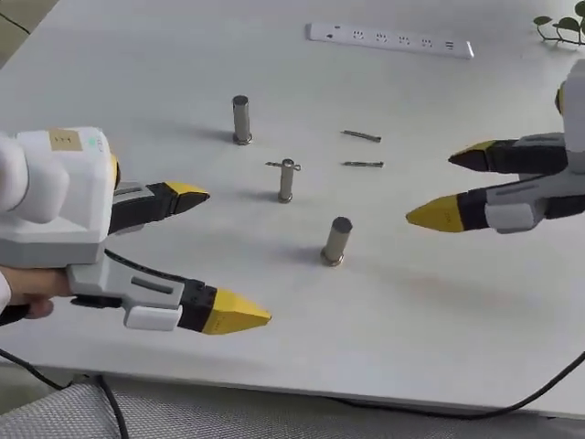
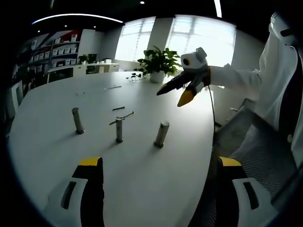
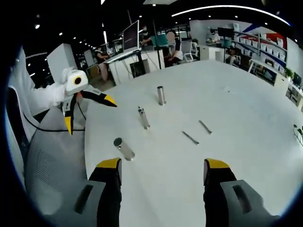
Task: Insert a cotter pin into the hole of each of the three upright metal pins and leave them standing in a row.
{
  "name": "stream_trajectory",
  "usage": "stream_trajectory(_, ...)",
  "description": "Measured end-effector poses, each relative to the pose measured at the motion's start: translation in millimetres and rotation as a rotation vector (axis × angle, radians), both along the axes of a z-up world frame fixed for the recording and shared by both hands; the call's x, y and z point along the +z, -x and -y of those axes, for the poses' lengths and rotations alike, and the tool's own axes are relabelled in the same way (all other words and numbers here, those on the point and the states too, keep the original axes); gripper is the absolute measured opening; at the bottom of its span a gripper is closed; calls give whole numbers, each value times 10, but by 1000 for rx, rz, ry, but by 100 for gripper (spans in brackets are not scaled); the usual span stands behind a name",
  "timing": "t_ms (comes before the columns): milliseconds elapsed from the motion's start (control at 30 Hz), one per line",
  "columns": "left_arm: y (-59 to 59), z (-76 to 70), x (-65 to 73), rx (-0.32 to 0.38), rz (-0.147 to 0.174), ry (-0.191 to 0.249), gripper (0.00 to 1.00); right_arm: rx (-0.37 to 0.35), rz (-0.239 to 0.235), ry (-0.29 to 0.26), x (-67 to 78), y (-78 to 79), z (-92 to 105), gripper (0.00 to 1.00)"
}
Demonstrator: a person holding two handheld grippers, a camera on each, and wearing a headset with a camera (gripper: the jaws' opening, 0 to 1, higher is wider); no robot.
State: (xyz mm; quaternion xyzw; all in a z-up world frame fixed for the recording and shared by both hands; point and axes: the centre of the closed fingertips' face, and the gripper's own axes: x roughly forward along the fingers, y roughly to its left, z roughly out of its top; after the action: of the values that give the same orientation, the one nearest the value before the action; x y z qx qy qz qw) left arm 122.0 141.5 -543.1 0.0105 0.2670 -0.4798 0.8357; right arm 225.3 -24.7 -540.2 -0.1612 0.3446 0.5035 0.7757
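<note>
Steel middle pin (image 1: 287, 183), cotter pin (image 1: 280, 165) through; left gripper (image 1: 224, 256), right gripper (image 1: 441, 187) fingers (image 1: 439, 215) spread, empty.

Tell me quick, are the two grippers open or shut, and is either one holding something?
Left gripper: open, holding nothing.
Right gripper: open, holding nothing.

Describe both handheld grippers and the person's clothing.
The left gripper and right gripper match: white bodies, grey side panels, black jaws ending in yellow tips. The left carries a tan sticker on top. Black cables run from them. The person wears white sleeves.
</note>
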Motion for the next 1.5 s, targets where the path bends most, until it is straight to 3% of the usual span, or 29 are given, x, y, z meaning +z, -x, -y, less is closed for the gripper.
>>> stream_trajectory(233, 0, -156, 10, 67, -10, 22, 99, 131, 13, 158, -242, -232, -118, 54)
stream_trajectory(333, -9, -200, 15, 84, -4, 23, 99, 187, 50, 237, -344, -405, -123, 51)
stream_trajectory(500, -14, -254, -3, 108, -6, 35, 99, 202, 26, 237, -496, -591, -249, 35)
stream_trajectory(633, 26, -276, -52, 115, -42, 53, 99, 230, 42, 279, -578, -685, -309, 34)
stream_trajectory(733, 88, -257, -58, 83, -33, 28, 99, 252, 41, 289, -619, -725, -339, 21)
stream_trajectory(833, 88, -251, -39, 84, -34, 34, 99, 258, 32, 305, -661, -762, -333, 10)
stream_trajectory(967, 71, -270, -26, 95, -30, 39, 98, 263, 32, 313, -667, -795, -343, 8)
stream_trajectory(1067, 72, -259, -16, 93, -41, 71, 92, 265, 46, 335, -691, -832, -341, 8)
stream_trajectory(1167, 87, -255, -44, 79, -50, 59, 92, 292, 27, 347, -719, -804, -360, 3)
stream_trajectory(1233, 91, -262, -65, 75, -56, 49, 91, 323, 23, 367, -746, -772, -368, 4)
stream_trajectory(1500, 68, -296, -91, 98, -59, 61, 89, 407, 70, 450, -746, -758, -390, 0)
